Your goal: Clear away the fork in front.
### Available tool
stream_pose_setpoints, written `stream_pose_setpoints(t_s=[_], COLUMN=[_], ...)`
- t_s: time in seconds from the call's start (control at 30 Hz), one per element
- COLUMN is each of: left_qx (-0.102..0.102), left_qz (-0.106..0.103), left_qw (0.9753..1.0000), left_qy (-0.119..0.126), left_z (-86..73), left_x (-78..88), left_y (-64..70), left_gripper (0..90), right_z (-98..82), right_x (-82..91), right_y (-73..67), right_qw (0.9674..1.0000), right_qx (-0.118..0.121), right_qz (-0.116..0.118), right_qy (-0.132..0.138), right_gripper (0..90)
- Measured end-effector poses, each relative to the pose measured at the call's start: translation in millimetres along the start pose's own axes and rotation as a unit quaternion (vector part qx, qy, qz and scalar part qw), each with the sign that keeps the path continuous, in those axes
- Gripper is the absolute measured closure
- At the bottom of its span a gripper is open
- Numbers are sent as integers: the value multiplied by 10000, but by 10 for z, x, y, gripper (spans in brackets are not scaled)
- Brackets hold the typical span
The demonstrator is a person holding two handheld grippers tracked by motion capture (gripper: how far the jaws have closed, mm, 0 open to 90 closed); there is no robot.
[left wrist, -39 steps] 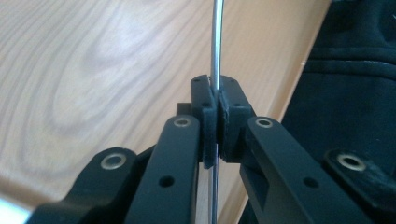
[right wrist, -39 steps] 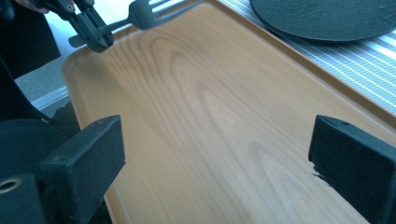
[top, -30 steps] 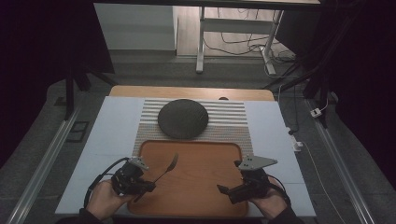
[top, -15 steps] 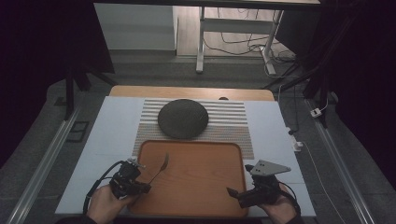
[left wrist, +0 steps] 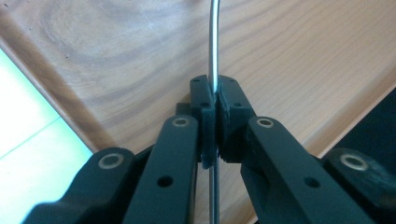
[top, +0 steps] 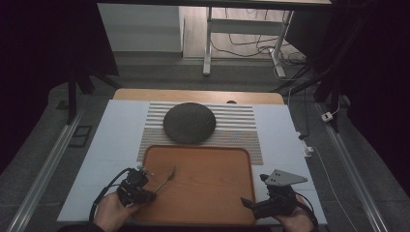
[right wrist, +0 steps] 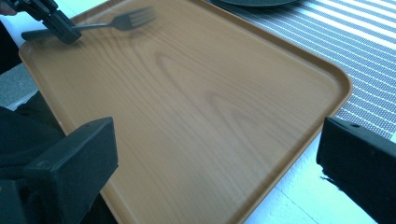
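Note:
A metal fork (top: 168,179) hangs low over the left part of the wooden tray (top: 203,212), tines pointing away from me. My left gripper (top: 148,192) is shut on its handle; in the left gripper view the thin handle (left wrist: 214,42) runs straight up from between the pressed jaws of the left gripper (left wrist: 215,100). My right gripper (top: 255,191) stands open at the tray's near right corner with nothing between its jaws. From the right gripper (right wrist: 215,149) I see the fork (right wrist: 122,20) and the left gripper (right wrist: 52,19) across the tray (right wrist: 299,60).
A dark round plate (top: 189,122) lies on a striped mat (top: 237,126) beyond the tray. The mat and tray rest on a pale blue table top (top: 116,130). Metal rails run along both sides of the table.
My right gripper has slid to the right and toward the near edge of the table. The left gripper and its fork have drawn back slightly toward me.

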State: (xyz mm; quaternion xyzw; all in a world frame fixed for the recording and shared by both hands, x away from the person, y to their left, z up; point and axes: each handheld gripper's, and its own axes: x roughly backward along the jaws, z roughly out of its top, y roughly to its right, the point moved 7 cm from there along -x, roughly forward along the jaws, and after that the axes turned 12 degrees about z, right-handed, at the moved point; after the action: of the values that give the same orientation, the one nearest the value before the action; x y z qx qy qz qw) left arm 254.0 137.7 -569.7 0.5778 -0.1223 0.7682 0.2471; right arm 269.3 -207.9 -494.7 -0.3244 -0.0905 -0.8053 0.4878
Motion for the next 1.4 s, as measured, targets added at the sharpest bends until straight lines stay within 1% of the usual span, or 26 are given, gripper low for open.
stream_pose_setpoints(t_s=[0.17, 0.27, 0.37, 0.4, 0.5, 0.57, 0.6, 0.63, 0.67, 0.73, 0.83, 0.9, 1.0, 1.07, 1.17, 1.23, 1.27, 1.4], left_qx=[-59, -64, -57, -64, -54, -72, -97, -111, -119, -210, -340, -506, -773, -968, -1160, -1228, -1246, -1286], left_qz=[47, 15, -45, -51, -120, -156, -170, -189, -221, -267, -439, -470, -527, -463, -411, -389, -381, -296], left_qw=[10000, 10000, 9998, 9997, 9992, 9985, 9982, 9978, 9974, 9963, 9943, 9938, 9922, 9913, 9900, 9896, 9895, 9899], left_qy=[12, 57, 202, 246, 380, 511, 562, 619, 678, 788, 908, 871, 821, 766, 696, 644, 621, 512], left_z=[-2, 3, 22, 27, 54, 92, 114, 141, 171, 235, 335, 389, 455, 492, 538, 564, 575, 595], left_x=[-8, 4, 50, 62, 101, 130, 143, 155, 167, 183, 168, 126, 41, -22, -109, -161, -186, -270], left_y=[0, -6, -18, -23, -46, -55, -58, -57, -51, -38, 20, 69, 171, 240, 324, 355, 363, 365], left_gripper=[823, 804, 772, 742, 716, 719, 770, 770, 801, 853, 881, 882, 883, 883, 883, 882, 882, 882], right_z=[-26, -35, -45, -54, -63, -69, -77, -77, -80, -84, -93, -101, -112, -116, -124, -131, -133, -139], right_x=[12, 20, 30, 36, 46, 47, 55, 55, 59, 66, 77, 86, 97, 108, 119, 128, 129, 137], right_y=[4, 9, 14, 20, 26, 29, 33, 33, 38, 41, 48, 53, 57, 61, 68, 77, 77, 84], right_qw=[10000, 10000, 10000, 10000, 9999, 9999, 9999, 9999, 9999, 9998, 9998, 9997, 9996, 9995, 9994, 9992, 9991, 9989], right_qx=[-19, -32, -59, -81, -110, -140, -164, -164, -166, -190, -201, -217, -253, -254, -313, -347, -380, -417], right_qz=[-4, -13, -14, -20, -33, -17, -10, -10, -31, -50, -69, -93, -128, -151, -170, -196, -168, -188], right_qy=[-18, -22, -11, -16, -39, -18, -32, -32, -32, -23, -26, -43, -51, -56, -45, -63, -61, -66], right_gripper=[0, 0, 0, 0, 0, 0, 0, 0, 0, 0, 0, 0, 0, 0, 0, 0, 0, 0])
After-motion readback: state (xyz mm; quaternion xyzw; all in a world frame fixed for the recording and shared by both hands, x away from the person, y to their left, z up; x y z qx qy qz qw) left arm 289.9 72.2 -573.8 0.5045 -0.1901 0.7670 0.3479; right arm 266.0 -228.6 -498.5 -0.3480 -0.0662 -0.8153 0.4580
